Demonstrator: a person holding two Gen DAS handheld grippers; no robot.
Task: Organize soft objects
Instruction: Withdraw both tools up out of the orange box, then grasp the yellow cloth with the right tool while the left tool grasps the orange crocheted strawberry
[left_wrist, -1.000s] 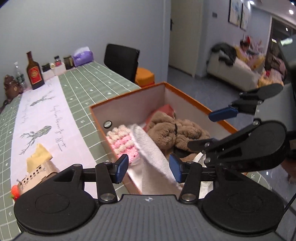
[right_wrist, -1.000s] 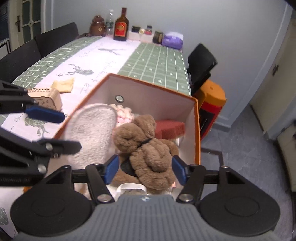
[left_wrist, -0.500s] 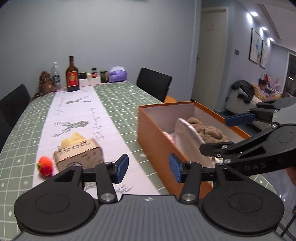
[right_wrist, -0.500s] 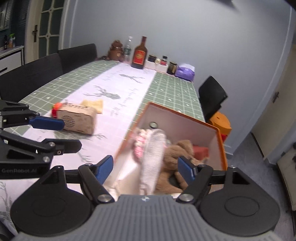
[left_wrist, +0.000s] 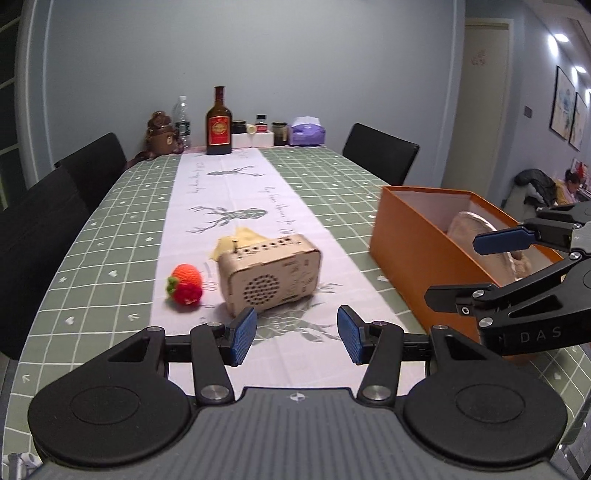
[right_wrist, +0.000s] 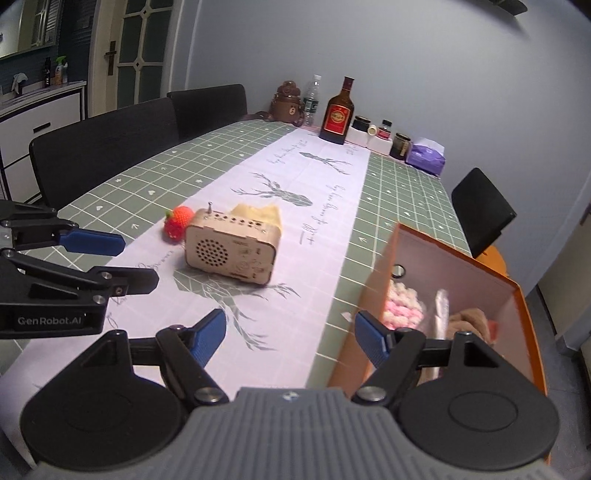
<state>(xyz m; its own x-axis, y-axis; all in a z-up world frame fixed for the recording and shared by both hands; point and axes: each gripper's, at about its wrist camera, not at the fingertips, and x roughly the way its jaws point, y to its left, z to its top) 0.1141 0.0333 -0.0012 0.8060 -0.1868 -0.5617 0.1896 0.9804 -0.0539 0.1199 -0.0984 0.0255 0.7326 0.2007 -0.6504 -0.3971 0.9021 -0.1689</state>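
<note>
Soft things are the matter of this task, and several of them already lie inside the orange box (right_wrist: 458, 295) at the right edge of the tabletop (left_wrist: 110, 236): a pink and white knitted piece (right_wrist: 400, 306), a pale cloth (right_wrist: 439, 310) and something brown and plush (right_wrist: 469, 319). Two soft things remain outside, a knitted strawberry (left_wrist: 186, 282) and a yellow cloth (left_wrist: 236, 240), both close to the small wooden radio (left_wrist: 269, 273) on the white runner (left_wrist: 229, 206), the cloth behind it and partly hidden. Both grippers are empty. The left gripper (left_wrist: 293, 339) has its fingers moderately apart, and the right gripper (right_wrist: 291, 334) has just been opening its fingers, wide now, with nothing between them. I judge the step in hand is the reach for the next soft thing. The next move calls for going forward to the strawberry, lowering around it, and closing gently, without pushing the radio, which seems hard and should stay.
</note>
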